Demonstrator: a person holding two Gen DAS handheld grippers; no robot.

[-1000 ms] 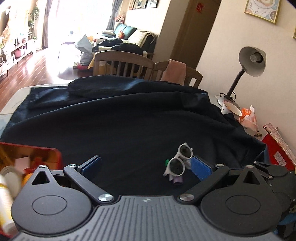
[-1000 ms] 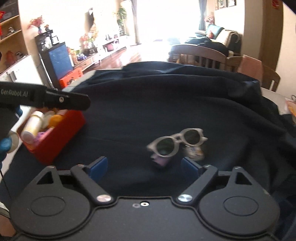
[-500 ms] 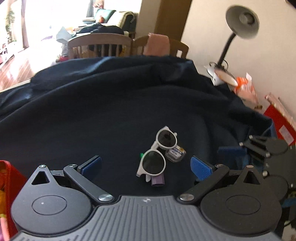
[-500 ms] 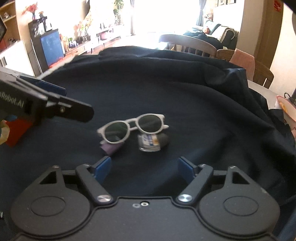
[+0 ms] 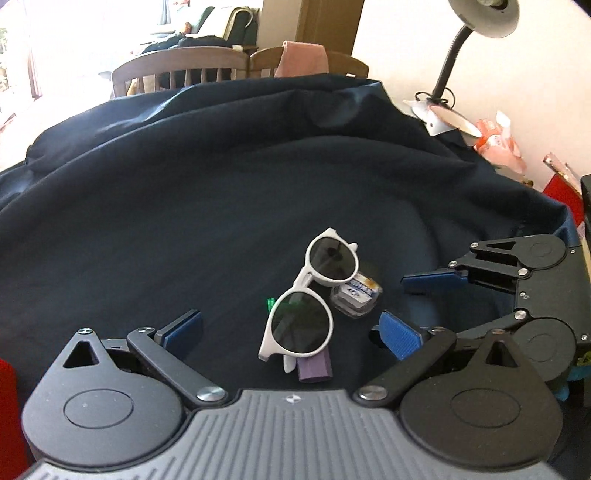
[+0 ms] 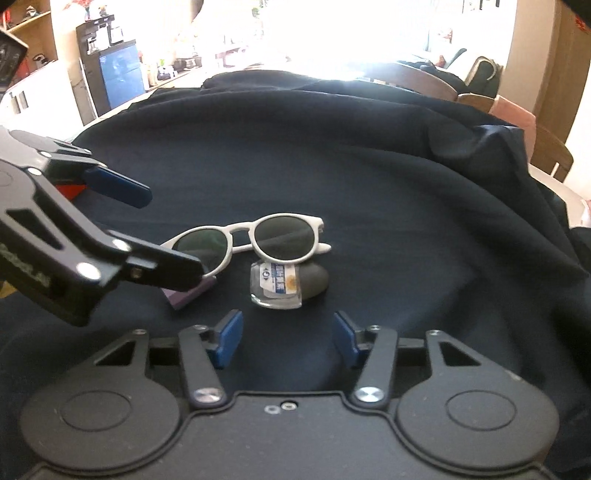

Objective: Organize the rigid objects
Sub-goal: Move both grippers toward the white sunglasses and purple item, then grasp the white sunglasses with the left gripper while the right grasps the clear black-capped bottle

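Note:
White sunglasses [image 5: 314,295] with dark lenses lie on the dark blue cloth, resting on a small clear bottle [image 5: 356,295] with a dark cap and a purple block [image 5: 314,369]. My left gripper [image 5: 291,332] is open, its fingers either side of the sunglasses. My right gripper [image 6: 286,336] is open and empty, just short of the bottle [image 6: 277,284]; the sunglasses [image 6: 251,243] and purple block [image 6: 188,293] lie beyond. The right gripper also shows in the left wrist view [image 5: 413,302], and the left gripper in the right wrist view [image 6: 162,232].
A red bin [image 5: 7,398] is at the left edge; a bit of it shows behind the left gripper [image 6: 70,190]. A desk lamp [image 5: 480,22], snack packets [image 5: 498,144] and a red box [image 5: 561,188] are at the right by the wall. Chairs [image 5: 177,70] stand behind the table.
Both grippers have moved in towards the sunglasses pile. The left one swung right, away from the red bin, and now straddles the sunglasses. The right one closed in on the bottle.

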